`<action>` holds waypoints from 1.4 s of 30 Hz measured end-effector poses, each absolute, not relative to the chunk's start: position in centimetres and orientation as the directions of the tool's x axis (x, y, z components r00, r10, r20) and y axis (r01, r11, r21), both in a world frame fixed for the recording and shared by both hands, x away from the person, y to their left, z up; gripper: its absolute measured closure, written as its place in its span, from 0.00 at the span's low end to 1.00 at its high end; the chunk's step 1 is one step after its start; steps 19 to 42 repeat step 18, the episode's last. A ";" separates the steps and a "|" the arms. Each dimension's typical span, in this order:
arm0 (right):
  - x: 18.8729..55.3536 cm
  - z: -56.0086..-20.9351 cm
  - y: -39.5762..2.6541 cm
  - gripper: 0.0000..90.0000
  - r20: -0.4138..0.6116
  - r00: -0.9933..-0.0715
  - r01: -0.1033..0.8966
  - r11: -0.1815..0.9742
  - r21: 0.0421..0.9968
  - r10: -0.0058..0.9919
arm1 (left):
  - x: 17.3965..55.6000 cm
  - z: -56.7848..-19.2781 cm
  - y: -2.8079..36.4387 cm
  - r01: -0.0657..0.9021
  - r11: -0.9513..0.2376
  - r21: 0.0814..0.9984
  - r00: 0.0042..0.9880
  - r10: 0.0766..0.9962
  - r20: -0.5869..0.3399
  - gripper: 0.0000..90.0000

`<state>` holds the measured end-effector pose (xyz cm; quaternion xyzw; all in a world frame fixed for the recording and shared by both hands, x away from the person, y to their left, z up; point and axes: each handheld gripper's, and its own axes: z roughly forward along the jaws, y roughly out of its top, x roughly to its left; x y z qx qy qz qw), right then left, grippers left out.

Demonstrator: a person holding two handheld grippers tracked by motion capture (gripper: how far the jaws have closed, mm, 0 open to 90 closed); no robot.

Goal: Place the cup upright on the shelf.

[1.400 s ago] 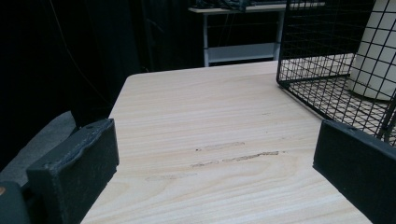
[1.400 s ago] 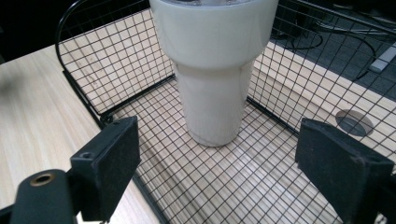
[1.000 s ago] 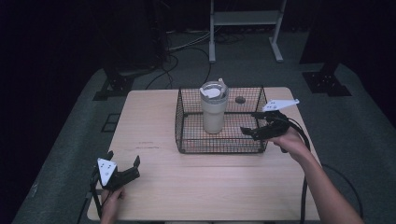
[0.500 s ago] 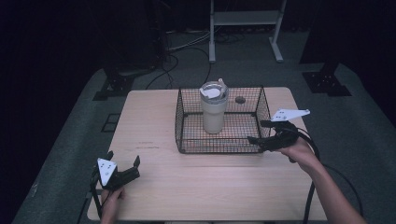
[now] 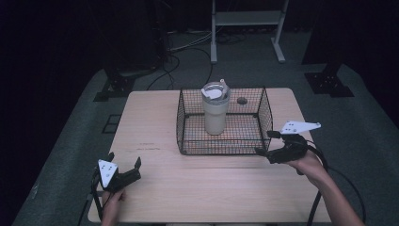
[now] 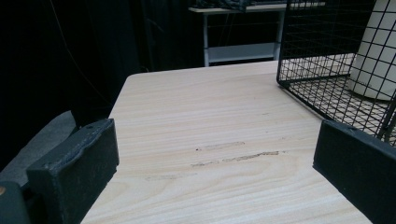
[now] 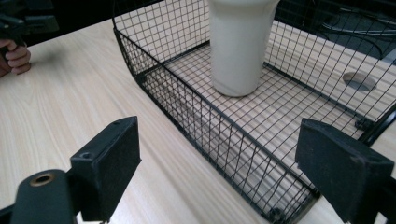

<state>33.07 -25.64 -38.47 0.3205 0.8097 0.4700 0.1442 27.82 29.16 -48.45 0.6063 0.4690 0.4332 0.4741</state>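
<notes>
The right gripper (image 5: 265,143) has its jaws spread wide with nothing between them, hovering just off the near right corner of the wire basket (image 5: 263,108); in the right gripper view (image 7: 217,170) the basket's near rim (image 7: 196,102) runs across the gap between the two black jaws, close but not touched. The person's right hand (image 5: 308,162) holds it from the table's right side, the grey three-cornered plate (image 5: 299,126) riding on top and the cable (image 5: 329,188) trailing back past the forearm. Inside the basket a cream tumbler (image 5: 215,113) stands upright on the mesh floor, toward the left half, wearing a clear lid (image 5: 215,91); from the right gripper's camera its lower body (image 7: 240,44) rises beyond the near wall. A small round hole (image 5: 242,100) in the tabletop shows behind the basket. Over at the near left corner of the wooden table (image 5: 155,122) the left gripper (image 5: 124,164) sits low in the person's left hand (image 5: 112,200), jaws also wide apart and empty, well away from the basket; its own view (image 6: 215,158) looks over bare wood with a few scuff marks (image 6: 233,154), the basket's corner (image 6: 327,51) and the tumbler (image 6: 378,56) off to the upper right. Beyond the table stands a white shelf frame (image 5: 247,19) on the dark floor.
</notes>
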 end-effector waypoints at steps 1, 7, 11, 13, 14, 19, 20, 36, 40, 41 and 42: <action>33.1 -38.5 -25.6 0.15 0.068 -0.753 0.384 0.353 0.854 0.655 | 27.8 -48.5 29.2 0.158 -0.111 0.981 0.185 0.979 0.081 0.00; 31.7 -39.6 -25.9 0.15 0.076 -0.760 0.382 0.349 0.856 0.646 | 27.8 -48.5 29.2 0.158 -0.110 0.981 0.184 0.980 0.080 0.00; 31.1 -40.6 -26.1 0.15 0.080 -0.755 0.390 0.348 0.853 0.651 | 27.8 -48.4 29.2 0.160 -0.111 0.981 0.184 0.980 0.081 0.00; 30.9 -40.8 -26.2 0.15 0.073 -0.753 0.388 0.352 0.852 0.654 | 27.8 -48.4 29.2 0.160 -0.111 0.981 0.184 0.980 0.081 0.00; 30.6 -41.3 -26.3 0.15 0.063 -0.745 0.388 0.355 0.851 0.664 | 27.8 -48.4 29.1 0.160 -0.112 0.981 0.183 0.980 0.082 0.00; 30.0 -42.0 -26.4 0.15 0.053 -0.742 0.382 0.356 0.853 0.668 | 27.8 -48.4 29.1 0.159 -0.111 0.981 0.182 0.980 0.081 0.00; 30.0 -42.0 -26.4 0.15 0.053 -0.742 0.382 0.356 0.853 0.668 | 27.8 -48.4 29.1 0.159 -0.111 0.981 0.182 0.980 0.081 0.00; 30.0 -42.0 -26.4 0.15 0.053 -0.742 0.382 0.356 0.853 0.668 | 27.8 -48.4 29.1 0.159 -0.111 0.981 0.182 0.980 0.081 0.00; 30.0 -42.0 -26.4 0.15 0.053 -0.742 0.382 0.356 0.853 0.668 | 27.8 -48.4 29.1 0.159 -0.111 0.981 0.182 0.980 0.081 0.00; 30.0 -42.0 -26.4 0.15 0.053 -0.742 0.382 0.356 0.853 0.668 | 27.8 -48.4 29.1 0.159 -0.111 0.981 0.182 0.980 0.081 0.00; 30.0 -42.0 -26.4 0.15 0.053 -0.742 0.382 0.356 0.853 0.668 | 27.8 -48.4 29.1 0.159 -0.111 0.981 0.182 0.980 0.081 0.00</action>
